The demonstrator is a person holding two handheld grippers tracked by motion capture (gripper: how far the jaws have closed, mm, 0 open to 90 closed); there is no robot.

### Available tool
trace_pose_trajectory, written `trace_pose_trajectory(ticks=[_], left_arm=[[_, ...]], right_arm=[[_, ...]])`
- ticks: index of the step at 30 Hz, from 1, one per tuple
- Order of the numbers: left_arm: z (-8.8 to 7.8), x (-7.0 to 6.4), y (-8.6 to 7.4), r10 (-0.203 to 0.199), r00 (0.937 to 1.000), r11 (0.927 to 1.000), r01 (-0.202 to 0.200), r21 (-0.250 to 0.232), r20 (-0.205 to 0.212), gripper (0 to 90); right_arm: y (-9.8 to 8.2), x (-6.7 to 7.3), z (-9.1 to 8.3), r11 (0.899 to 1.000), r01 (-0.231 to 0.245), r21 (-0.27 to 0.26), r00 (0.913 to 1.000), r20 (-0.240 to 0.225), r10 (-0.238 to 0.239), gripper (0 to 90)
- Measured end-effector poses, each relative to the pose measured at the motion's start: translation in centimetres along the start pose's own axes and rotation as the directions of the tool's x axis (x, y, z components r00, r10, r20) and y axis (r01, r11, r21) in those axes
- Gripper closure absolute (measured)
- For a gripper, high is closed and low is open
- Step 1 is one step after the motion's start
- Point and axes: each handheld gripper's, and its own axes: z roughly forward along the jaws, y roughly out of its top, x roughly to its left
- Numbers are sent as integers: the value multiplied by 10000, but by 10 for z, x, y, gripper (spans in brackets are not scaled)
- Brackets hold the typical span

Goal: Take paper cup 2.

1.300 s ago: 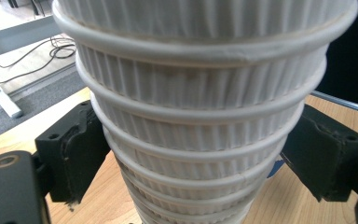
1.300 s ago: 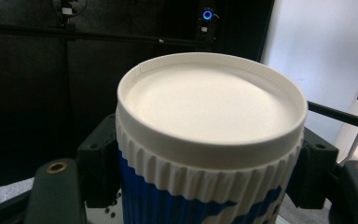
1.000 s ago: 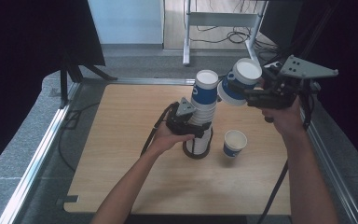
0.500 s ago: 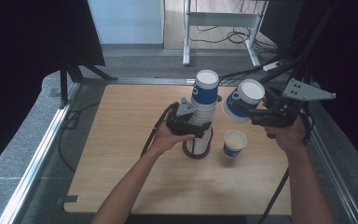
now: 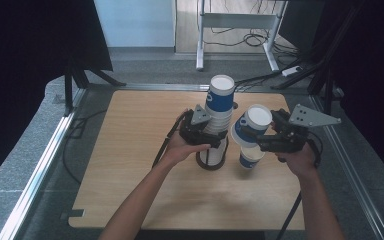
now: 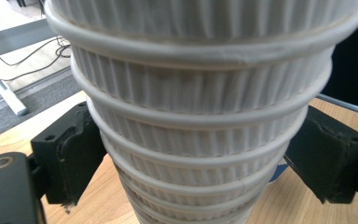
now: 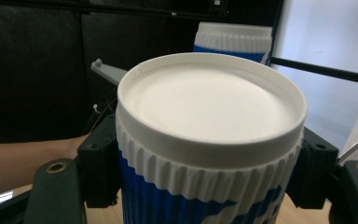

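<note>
From above, your right gripper [image 5: 260,137] holds a cup [image 5: 250,125] over the cup on the desk [image 5: 247,159]. Lower it straight. Left view: the fingers [image 6: 70,161] have just been opening around the stack [image 6: 205,121]; keep it steady. Right view: the fingers [image 7: 100,163] squeeze the cup [image 7: 209,140] tight.

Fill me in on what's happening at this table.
A person is unstacking paper cups. The left gripper sits around the stack of upturned cups, its jaws having just been opening, apparently no longer pressing it. The right gripper clamps one blue and white cup, base up, above another cup standing on the table.
</note>
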Motion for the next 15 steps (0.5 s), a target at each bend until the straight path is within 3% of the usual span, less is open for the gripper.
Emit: trace_pose_trajectory(ticks=[15], left_arm=[[0, 0, -1, -102, 9999, 9999, 102, -52, 74, 77]], right_arm=[[-19, 9, 7, 9997, -236, 82, 9992, -308, 239, 268]])
